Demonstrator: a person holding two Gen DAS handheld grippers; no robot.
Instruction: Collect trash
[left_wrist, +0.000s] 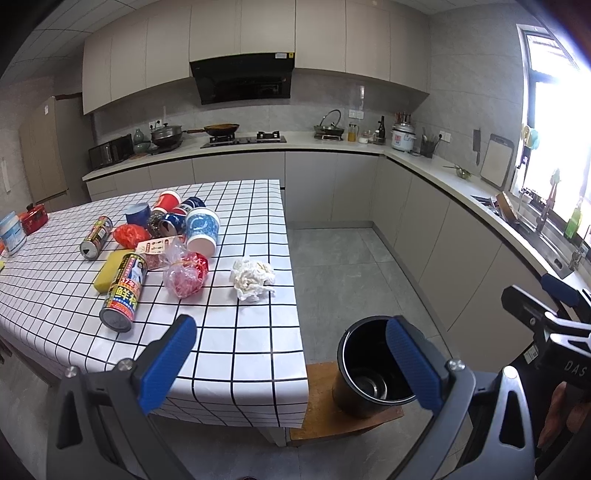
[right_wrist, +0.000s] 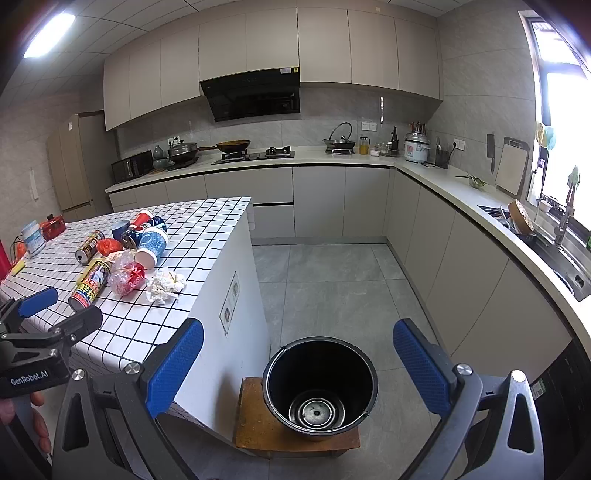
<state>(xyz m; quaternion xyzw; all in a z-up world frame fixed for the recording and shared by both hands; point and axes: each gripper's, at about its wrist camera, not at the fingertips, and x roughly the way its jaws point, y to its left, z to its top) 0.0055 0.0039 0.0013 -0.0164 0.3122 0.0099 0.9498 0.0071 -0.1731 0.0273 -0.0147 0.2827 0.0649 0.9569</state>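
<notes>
- The left gripper (left_wrist: 291, 363) is held wide open, nothing between its blue pads (left_wrist: 168, 363); it is seen above the near corner of the checked table (left_wrist: 236, 354), with one finger over the cloth and the other in front of the black bucket (left_wrist: 369, 369).
- The right gripper (right_wrist: 297, 373) is likewise spread wide and empty, hanging above the bucket (right_wrist: 319, 387), which is framed between its two fingers.
- The bucket is set upright on a low wooden stool (right_wrist: 258, 424), just beside the table's near end; only its bare metal bottom is seen inside.
- On the table, the item nearest the bucket is a crumpled white tissue (left_wrist: 253, 277), lying close to the table edge.
- Just beyond the tissue from the bucket, a knotted clear bag with red contents (left_wrist: 186, 273) is noted.
- Farther from the bucket, a printed can (left_wrist: 123, 291) is lying on its side, resting against a yellow sponge (left_wrist: 107, 275).
- Behind these, a cluster of tipped paper cups (left_wrist: 201, 230), an orange bag (left_wrist: 131, 236) and a second can (left_wrist: 96, 237) on its side are recorded.
- Well away from the bucket, at the table's far left, a white tub (left_wrist: 11, 232) and a red box (left_wrist: 35, 218) are seen.
</notes>
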